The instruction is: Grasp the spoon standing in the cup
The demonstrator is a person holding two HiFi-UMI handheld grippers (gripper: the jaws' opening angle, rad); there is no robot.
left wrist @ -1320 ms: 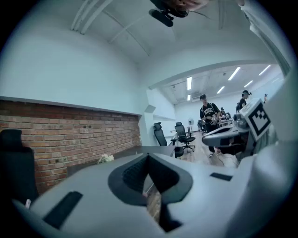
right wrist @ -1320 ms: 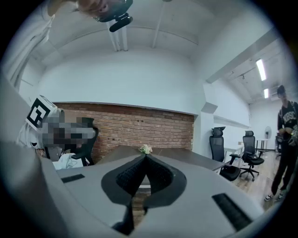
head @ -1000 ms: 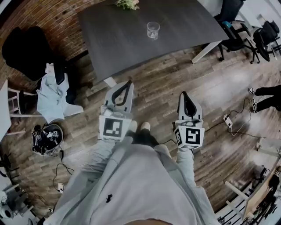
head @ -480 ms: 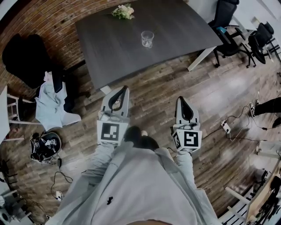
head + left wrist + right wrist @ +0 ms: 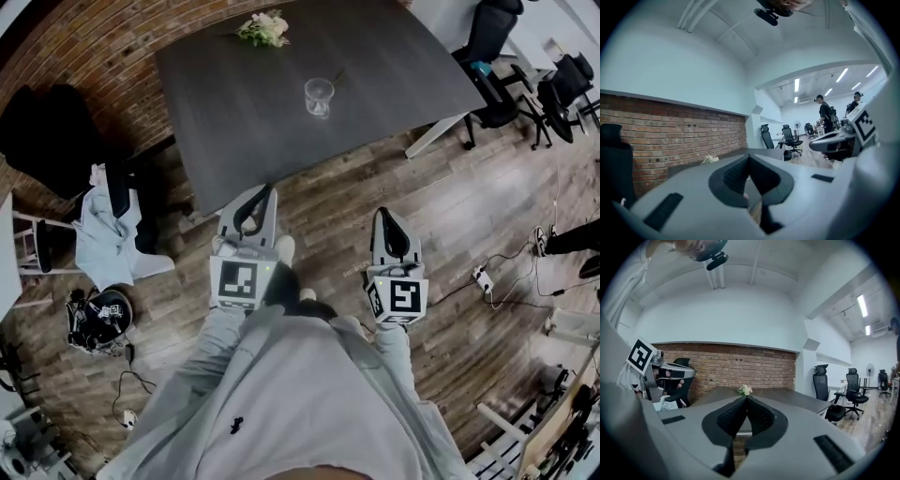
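A clear glass cup (image 5: 319, 97) stands on the dark grey table (image 5: 234, 103), with a thin spoon handle (image 5: 336, 77) leaning out of it to the upper right. Both grippers hang over the wooden floor, well short of the table. My left gripper (image 5: 269, 188) points at the table's near edge with its jaws shut and empty; in its own view the tips meet (image 5: 749, 157). My right gripper (image 5: 384, 213) is farther right, also shut on nothing, tips together (image 5: 746, 398). The cup does not show in either gripper view.
A small bunch of white flowers (image 5: 263, 28) lies at the table's far end. Office chairs (image 5: 495, 52) stand to the right, and a black chair (image 5: 42, 122) with pale clothing (image 5: 103, 225) to the left. Cables (image 5: 492, 272) and a round dark object (image 5: 98, 311) lie on the floor.
The table and cup have come lower in the head view, nearer to me. Both grippers stay shut and keep about the same place in the frame.
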